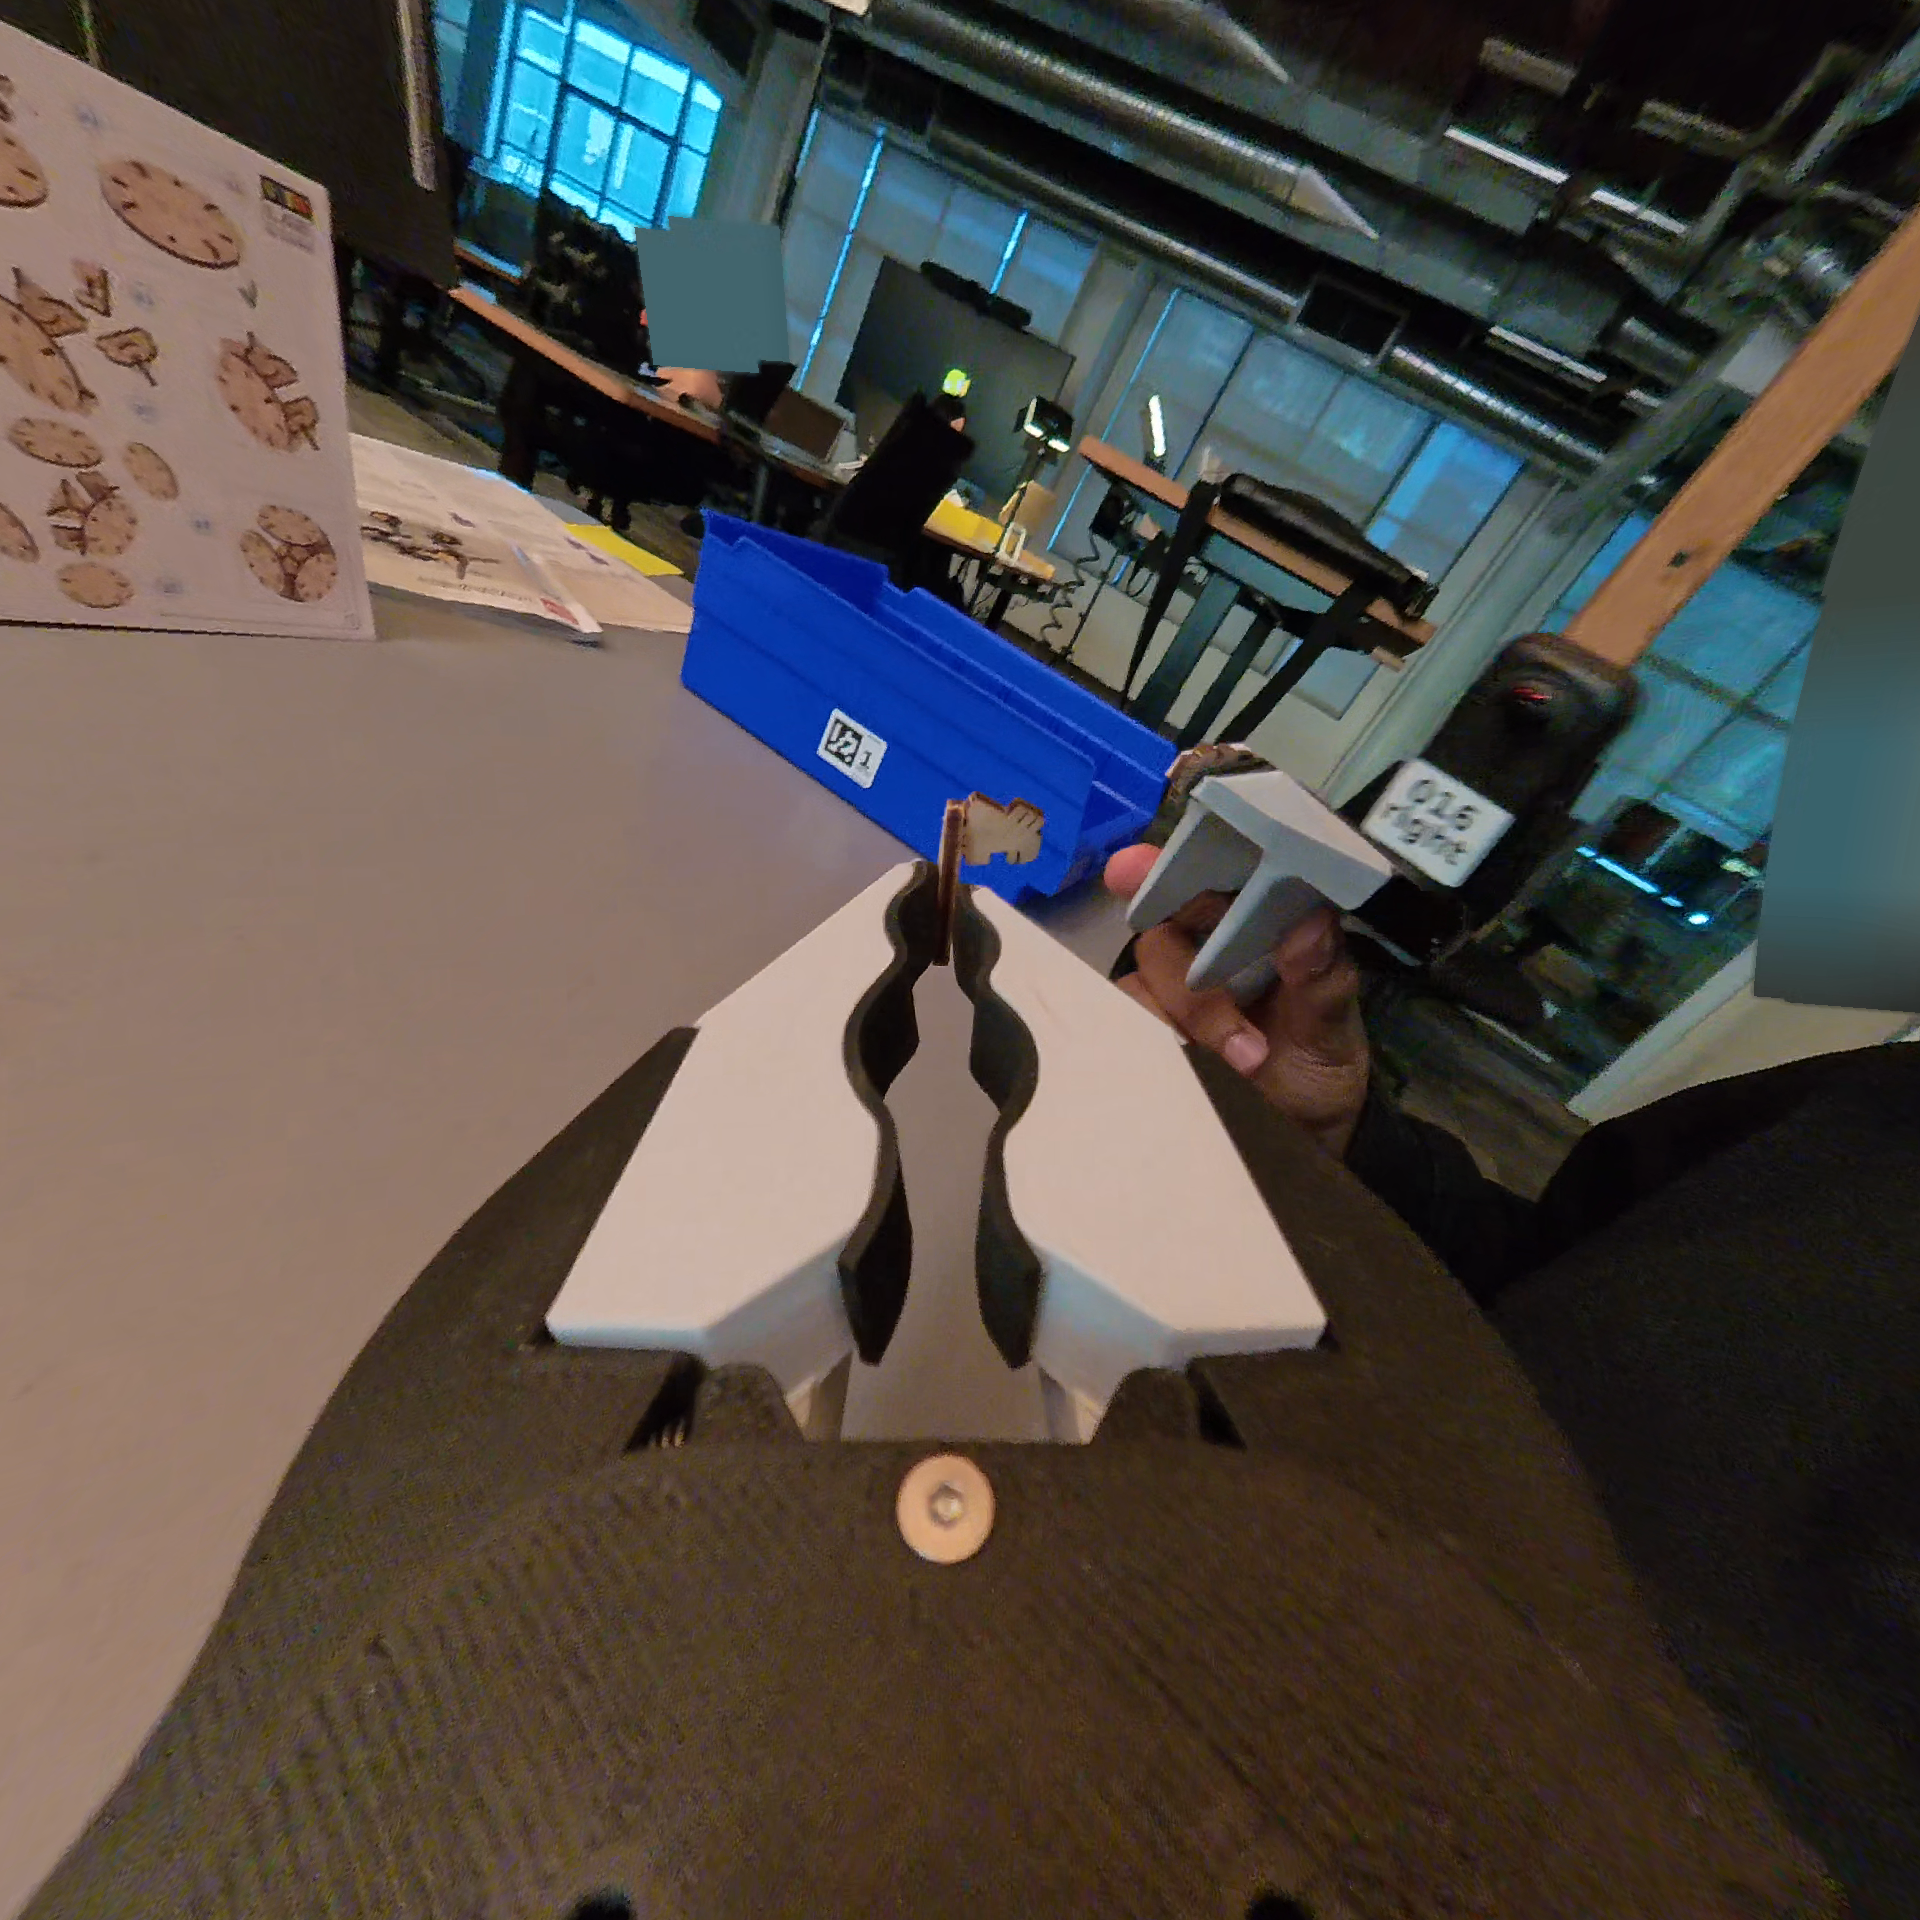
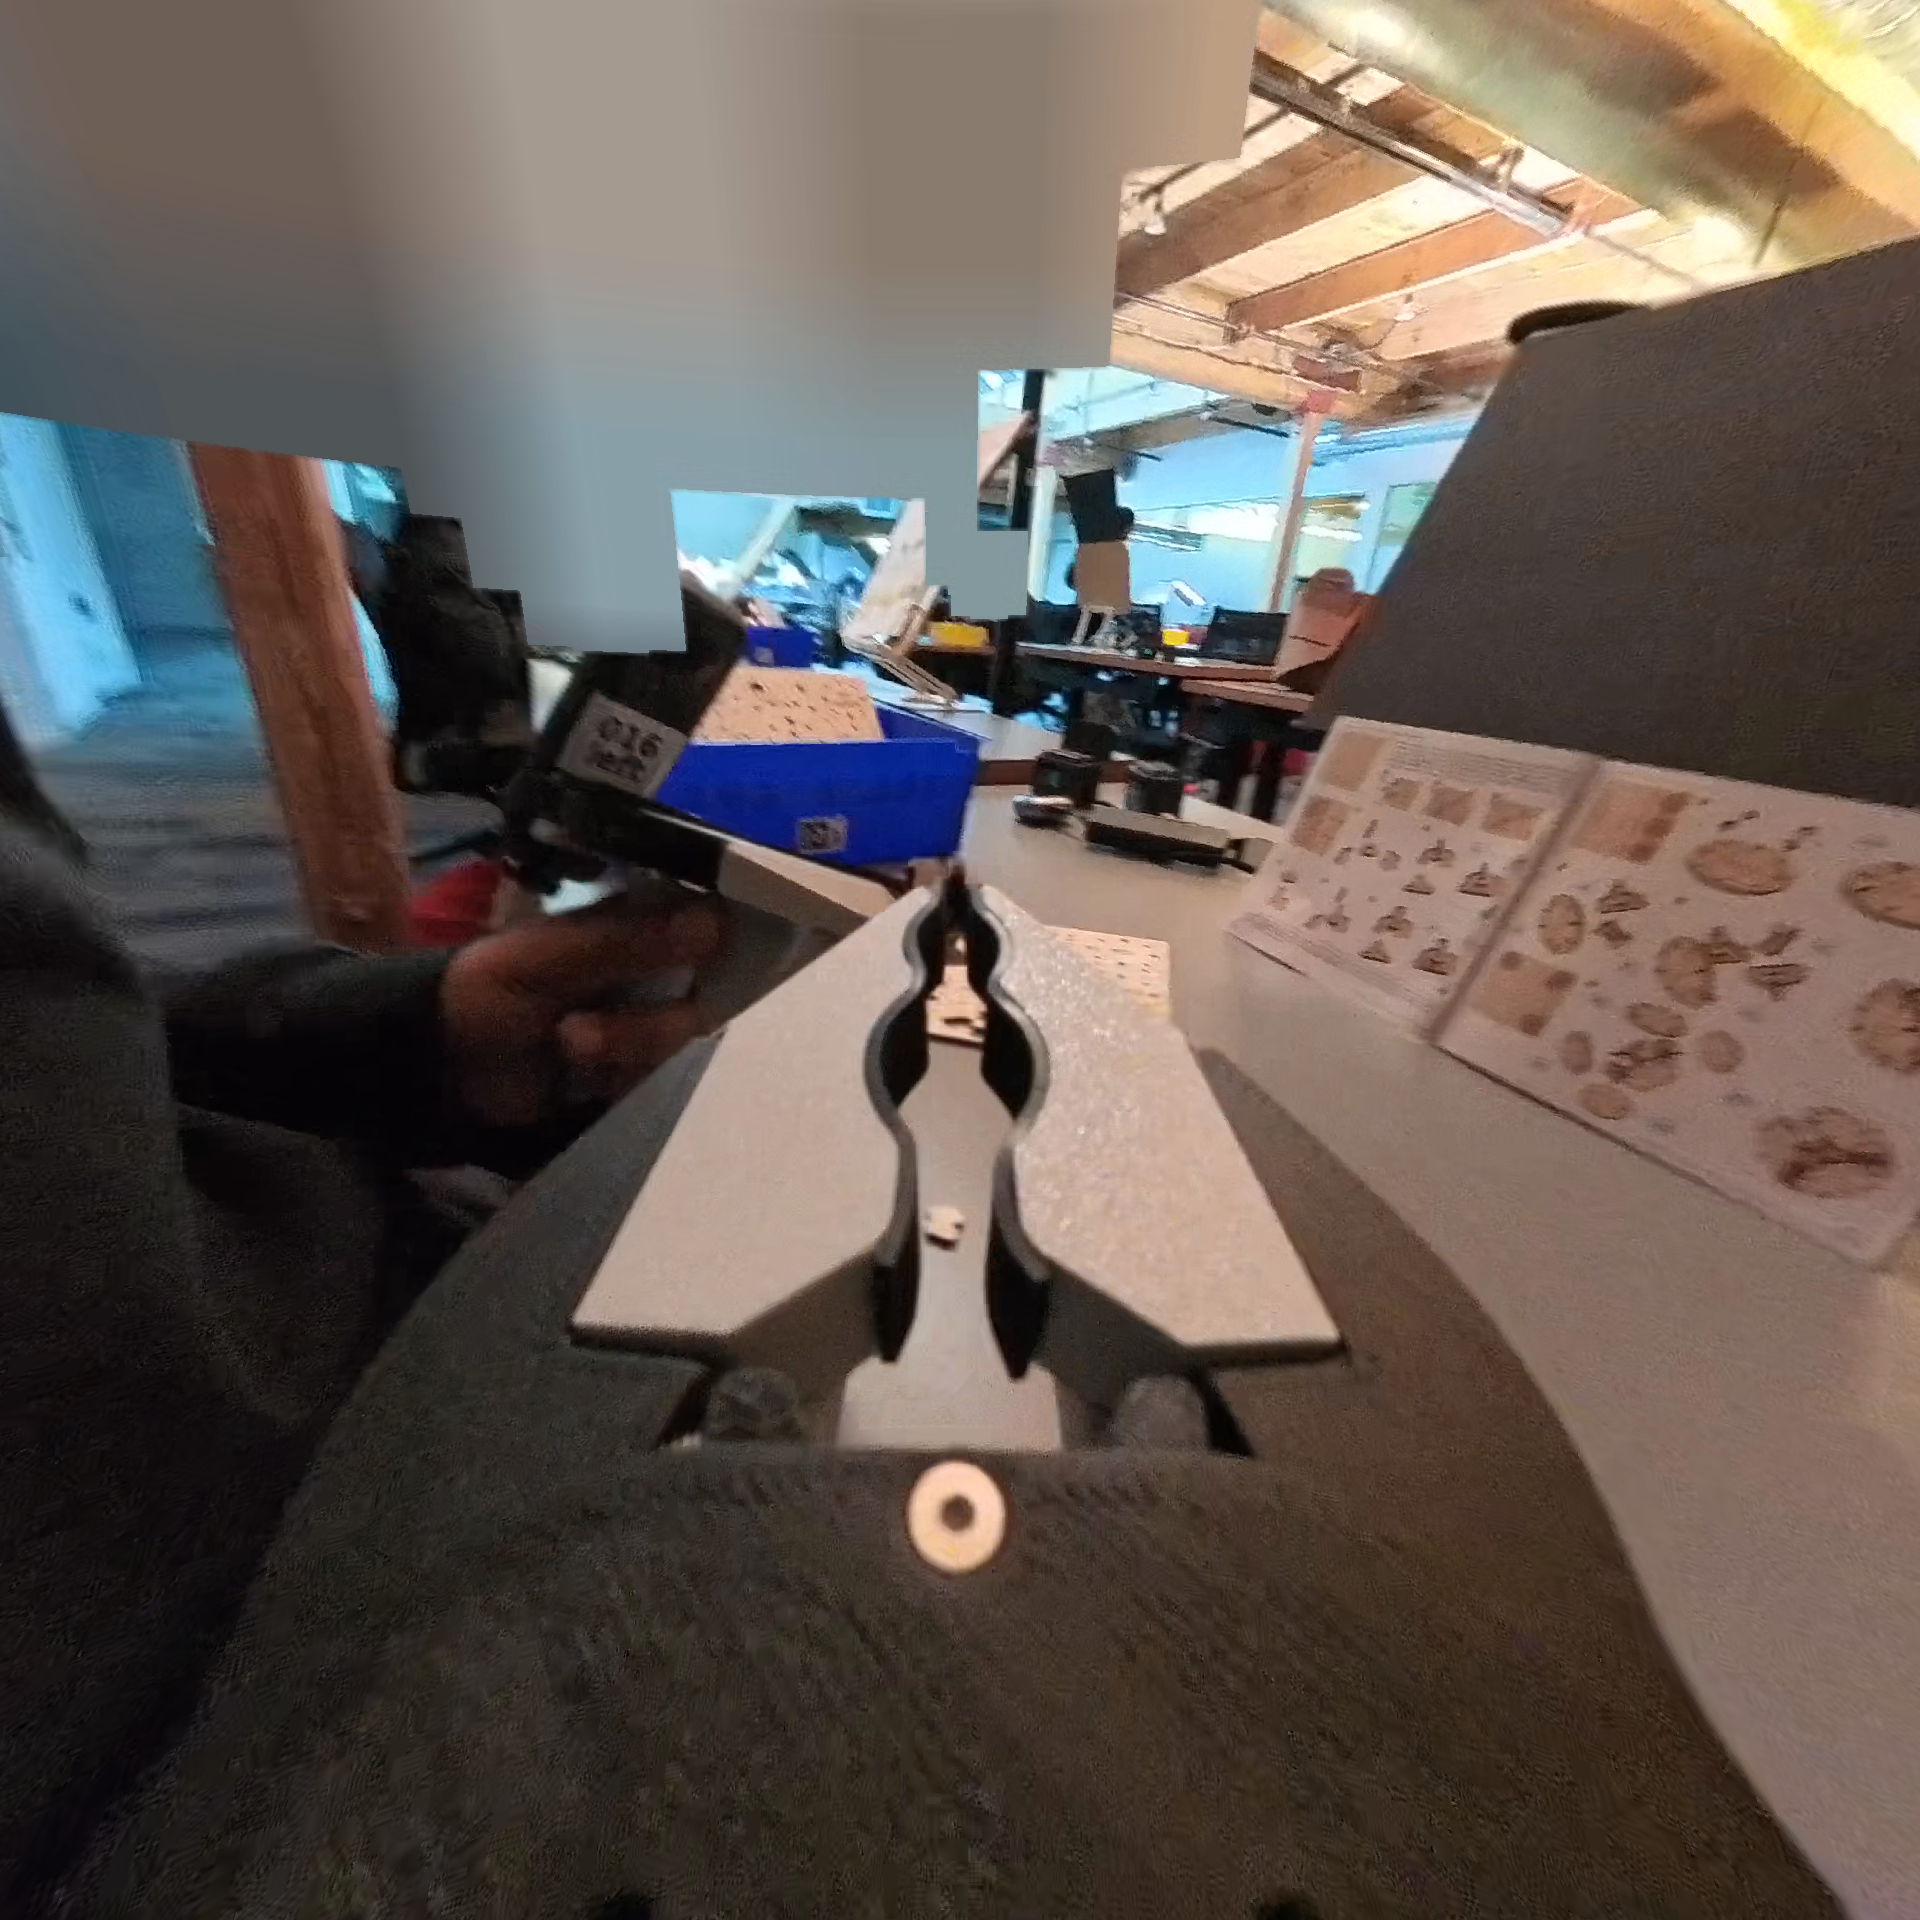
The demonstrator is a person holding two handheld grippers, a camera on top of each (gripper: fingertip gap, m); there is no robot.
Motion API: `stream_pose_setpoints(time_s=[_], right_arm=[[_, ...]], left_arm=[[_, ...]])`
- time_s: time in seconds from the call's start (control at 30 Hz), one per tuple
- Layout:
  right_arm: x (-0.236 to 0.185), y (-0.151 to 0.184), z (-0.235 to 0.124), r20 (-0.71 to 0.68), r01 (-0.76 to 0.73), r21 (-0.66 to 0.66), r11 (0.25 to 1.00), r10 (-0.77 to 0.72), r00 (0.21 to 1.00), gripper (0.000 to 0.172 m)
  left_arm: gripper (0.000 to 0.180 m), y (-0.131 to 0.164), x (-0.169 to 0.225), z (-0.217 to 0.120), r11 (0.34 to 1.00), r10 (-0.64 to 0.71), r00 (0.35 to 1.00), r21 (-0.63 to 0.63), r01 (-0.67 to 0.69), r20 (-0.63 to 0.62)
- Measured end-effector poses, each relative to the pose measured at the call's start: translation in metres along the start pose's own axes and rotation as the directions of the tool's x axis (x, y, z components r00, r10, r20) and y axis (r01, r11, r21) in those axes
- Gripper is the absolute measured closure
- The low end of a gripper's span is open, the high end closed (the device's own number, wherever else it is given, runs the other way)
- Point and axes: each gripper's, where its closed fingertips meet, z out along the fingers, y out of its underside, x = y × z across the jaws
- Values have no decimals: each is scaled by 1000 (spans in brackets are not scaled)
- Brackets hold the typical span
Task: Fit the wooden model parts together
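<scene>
The left tool [image 1: 943,914], at frame centre, was clenched on a thin, light-brown laser-cut wooden piece [image 1: 987,836], gripped edge-on, with its notched end projecting above the fingertips. Behind it, a blue plastic bin [image 1: 894,675] rested on the grey tabletop [image 1: 312,831]. A printed instruction sheet [image 1: 166,364] stood at upper left. The right tool [image 2: 954,894] was clenched at its tips; whether anything sat between them could not be determined. Past its fingers, a perforated wooden sheet [image 2: 1112,971] lay flat on the tabletop. An open instruction booklet [image 2: 1610,956] stood at right.
</scene>
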Motion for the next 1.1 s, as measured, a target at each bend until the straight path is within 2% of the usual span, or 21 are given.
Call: stream_pose_setpoints(time_s=[0.07,0.17,0.23,0.3,0.37,0.47,0.5,0.57,0.67,0.73,0.77,0.87,0.93,1.03,1.1], right_arm=[[0,-5,-1,77,-175,45,983,172,982,172],[1,-8,-2,200,-421,78,904,400,895,172],[1,-8,-2,258,-525,74,848,492,831,172],[2,-3,-1,265,-549,52,834,519,813,172],[5,15,5,190,-511,-28,859,506,841,172],[23,68,10,-53,-395,-272,878,396,917,172],[31,88,8,-132,-348,-372,861,322,937,170],[42,120,0,-234,-295,-541,787,196,952,153],[60,140,-11,-338,-285,-635,718,74,938,150],[61,139,-10,-328,-278,-631,724,75,942,142],[62,132,-8,-319,-259,-605,753,69,945,136],[52,87,3,-239,-116,-439,891,8,971,132],[30,53,10,-152,9,-307,952,-59,987,133],[2,29,16,-98,109,-190,976,-129,987,142],[-3,32,20,-98,94,-206,974,-116,988,144]], left_arm=[[180,-1,5,0,1000,-22,999,6,22,-32],[180,-1,7,0,999,-34,998,7,34,-50],[180,-2,9,0,999,-49,997,14,50,-67],[179,-4,12,0,997,-76,993,20,78,-94],[180,-5,16,-1,993,-110,986,29,115,-128],[180,-6,18,0,985,-163,972,36,171,-171],[180,-6,18,0,981,-178,967,38,188,-182],[180,-6,18,0,975,-206,958,38,218,-198],[180,-4,19,2,972,-222,953,29,233,-208],[180,-2,18,3,972,-227,953,18,235,-200],[180,0,16,4,972,-227,955,12,234,-190],[180,6,9,5,977,-212,968,-12,213,-131],[180,12,3,7,983,-179,981,-42,177,-70],[180,26,-5,12,992,-40,998,-121,45,43],[180,33,-7,14,979,98,990,-186,-78,103]])
